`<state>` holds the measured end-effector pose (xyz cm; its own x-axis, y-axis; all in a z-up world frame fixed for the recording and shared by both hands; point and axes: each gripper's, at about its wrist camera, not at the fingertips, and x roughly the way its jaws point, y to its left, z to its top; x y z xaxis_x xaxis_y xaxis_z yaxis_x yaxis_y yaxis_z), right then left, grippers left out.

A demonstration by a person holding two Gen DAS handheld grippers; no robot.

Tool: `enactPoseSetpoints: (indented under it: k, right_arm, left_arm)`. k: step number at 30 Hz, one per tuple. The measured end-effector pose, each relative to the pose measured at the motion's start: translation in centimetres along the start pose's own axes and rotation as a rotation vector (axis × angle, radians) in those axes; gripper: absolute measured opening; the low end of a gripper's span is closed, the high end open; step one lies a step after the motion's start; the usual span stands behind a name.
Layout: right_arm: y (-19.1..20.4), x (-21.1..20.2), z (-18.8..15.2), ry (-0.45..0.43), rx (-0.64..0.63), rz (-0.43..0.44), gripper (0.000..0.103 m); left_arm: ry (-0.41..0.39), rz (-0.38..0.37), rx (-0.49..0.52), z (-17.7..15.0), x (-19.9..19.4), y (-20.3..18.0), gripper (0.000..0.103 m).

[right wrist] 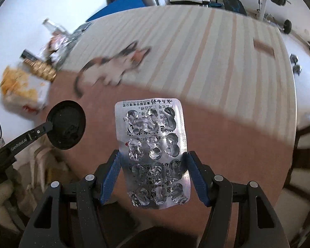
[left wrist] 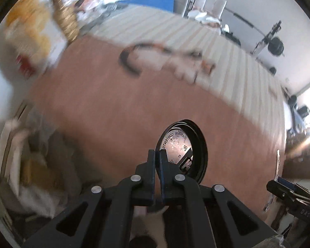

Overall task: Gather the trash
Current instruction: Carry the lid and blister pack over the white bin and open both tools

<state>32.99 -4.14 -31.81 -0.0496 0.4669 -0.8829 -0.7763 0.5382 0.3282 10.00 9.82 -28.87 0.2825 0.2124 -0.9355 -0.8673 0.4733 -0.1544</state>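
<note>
Right gripper (right wrist: 154,177) clamps blister pack (right wrist: 153,150) lengthwise pointing away; left gripper (left wrist: 157,161) pinches black lid (left wrist: 184,150)

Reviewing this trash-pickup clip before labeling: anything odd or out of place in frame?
Yes: a calico cat is on the striped mat behind the work area, blurred. The blister pack in the right gripper is torn open, all pockets burst. The left gripper pinches a black cup lid by its rim.

Bare brown rug (right wrist: 227,136) below; cat (right wrist: 113,66) and floor clutter (right wrist: 31,78) beyond
</note>
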Motion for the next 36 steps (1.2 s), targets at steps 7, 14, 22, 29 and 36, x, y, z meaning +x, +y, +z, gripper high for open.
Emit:
enactPoseSetpoints:
  k: [7, 14, 22, 29, 36]
  right_arm:
    - [1.6, 6.0, -18.5, 0.173, 0.085, 0.050, 0.066]
    - [-1.2, 21.7, -28.6, 0.276, 0.151, -0.017, 0.066]
    - [-7.4, 39.9, -30.9, 0.294, 0.195, -0.066, 0.067]
    - [-9.9, 46.1, -31.0, 0.356, 0.172, -0.118, 0.103]
    - [-8.5, 41.1, -30.0, 0.336, 0.147, -0.182, 0.103]
  left_arm:
    - [0.249, 0.037, -0.052, -14.3, 7.3, 5.3, 0.002]
    - [0.389, 0.020, -0.106, -20.4, 25.2, 7.2, 0.002]
    - [0.456, -0.026, -0.058, -22.4, 40.0, 6.7, 0.005]
    - [0.472, 0.053, 0.025, -23.1, 41.1, 6.2, 0.037]
    - [0.443, 0.132, 0.067, -22.4, 35.1, 5.9, 0.103]
